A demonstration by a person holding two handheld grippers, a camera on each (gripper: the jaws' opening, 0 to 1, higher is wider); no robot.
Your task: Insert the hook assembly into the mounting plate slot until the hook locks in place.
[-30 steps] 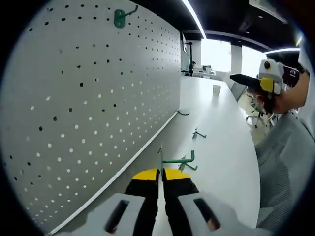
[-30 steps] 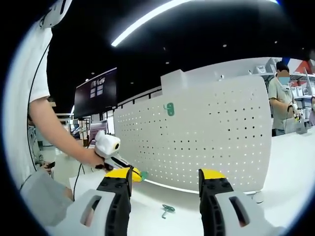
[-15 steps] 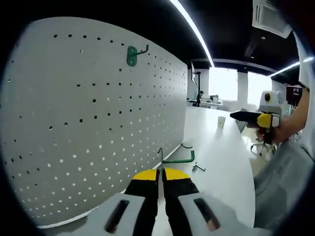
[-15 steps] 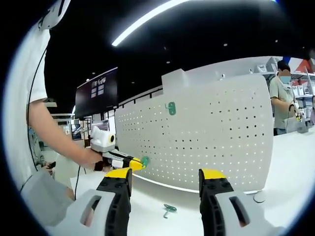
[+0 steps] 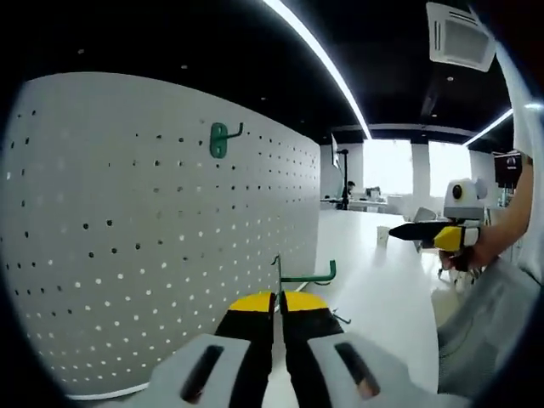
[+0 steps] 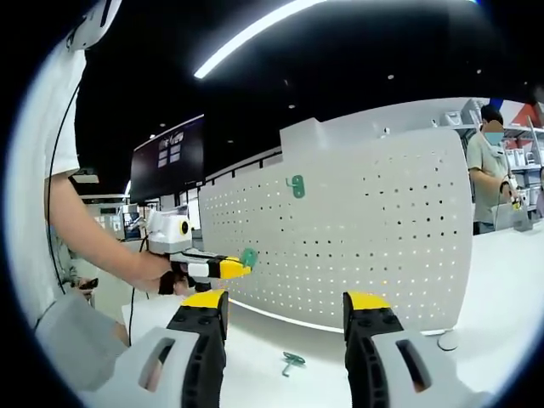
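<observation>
Green coated wire formed the hook assembly (image 5: 307, 276), a thin upright stem with a horizontal arm ending in a short upturned tip, and it was gripped between the pressed-together yellow-tipped jaws of the left gripper (image 5: 278, 299), raised in front of the pegboard and not touching it. In the right gripper view the same hook (image 6: 248, 257) was seen as a small rounded green plate at the tip of the left gripper (image 6: 231, 269), just beside the board's left part. The mounting plate (image 5: 127, 229) was a matte white perforated panel, curved by the lens, with regular rows of small round holes; whether a particular slot was lined up could not be told. A second green hook (image 5: 221, 138) was already fixed high on the panel, its flat oval base against the surface and its wire arm projecting outward. On the smooth white table (image 6: 263, 357) another green hook (image 6: 291, 363) lay loose, near the panel's lower edge. The right gripper (image 6: 283, 299) was held with its black, yellow-capped jaws well apart and nothing between them; it (image 5: 425, 231) was also seen from the left gripper view, held in a hand (image 5: 480, 252).
</observation>
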